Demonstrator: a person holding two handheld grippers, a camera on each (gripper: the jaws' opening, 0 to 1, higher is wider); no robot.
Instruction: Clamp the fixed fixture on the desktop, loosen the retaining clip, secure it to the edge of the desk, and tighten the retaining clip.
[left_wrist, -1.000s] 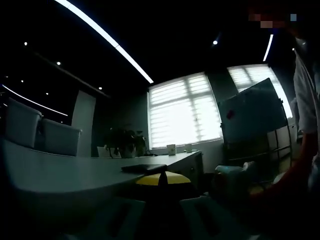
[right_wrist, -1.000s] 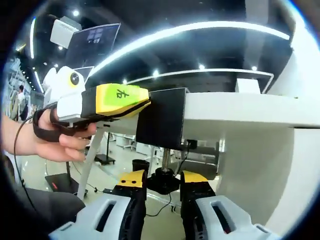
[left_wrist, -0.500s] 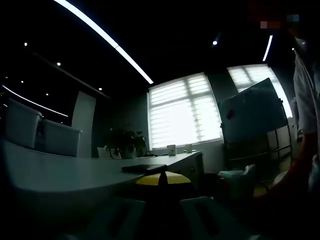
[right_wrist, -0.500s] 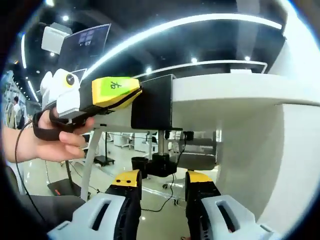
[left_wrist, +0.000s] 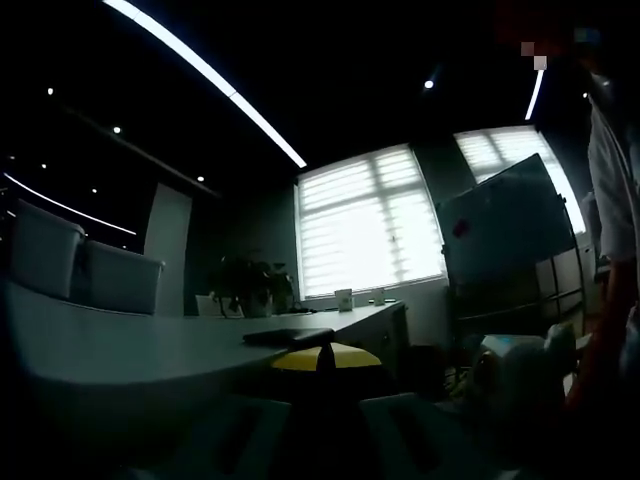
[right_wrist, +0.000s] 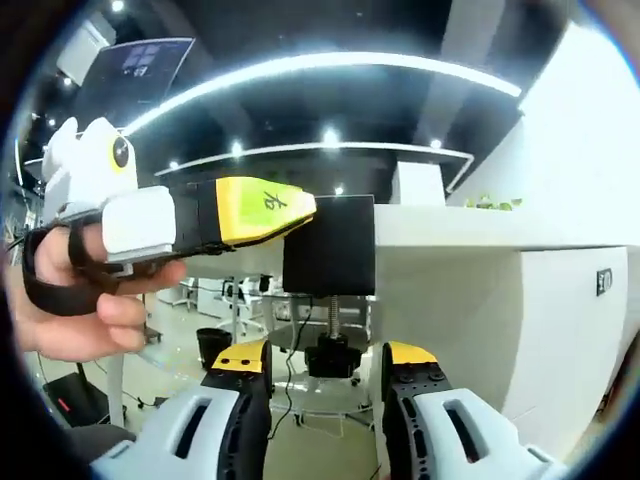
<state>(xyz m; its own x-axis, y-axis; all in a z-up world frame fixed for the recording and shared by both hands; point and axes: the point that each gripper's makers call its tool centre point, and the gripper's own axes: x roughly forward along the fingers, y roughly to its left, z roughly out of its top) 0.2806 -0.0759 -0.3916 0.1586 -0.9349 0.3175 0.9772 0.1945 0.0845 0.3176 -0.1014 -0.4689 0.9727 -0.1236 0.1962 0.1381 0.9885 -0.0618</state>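
Note:
A black fixture (right_wrist: 330, 245) sits clamped over the edge of the white desk (right_wrist: 450, 225). Its threaded screw (right_wrist: 330, 318) hangs down to a black knob (right_wrist: 330, 357). My left gripper (right_wrist: 300, 208), held by a person's hand (right_wrist: 70, 310), has its yellow jaws shut on the fixture's side. In the dim left gripper view the yellow tips of my left gripper (left_wrist: 325, 358) meet at the desk (left_wrist: 120, 345) edge, and the fixture below them is lost in shadow. My right gripper (right_wrist: 325, 358) is open, one jaw either side of the knob, not touching it.
Two pale chairs (left_wrist: 45, 245) stand along the desk's far left. A potted plant (left_wrist: 250, 285) and a flat dark object (left_wrist: 288, 336) rest on the desk. A whiteboard (left_wrist: 505, 225) stands by the bright windows. The desk's white side panel (right_wrist: 500, 330) rises right of the knob.
My right gripper has let go of the knob: its jaws spread apart and drew back a little. The left gripper kept its hold on the fixture.

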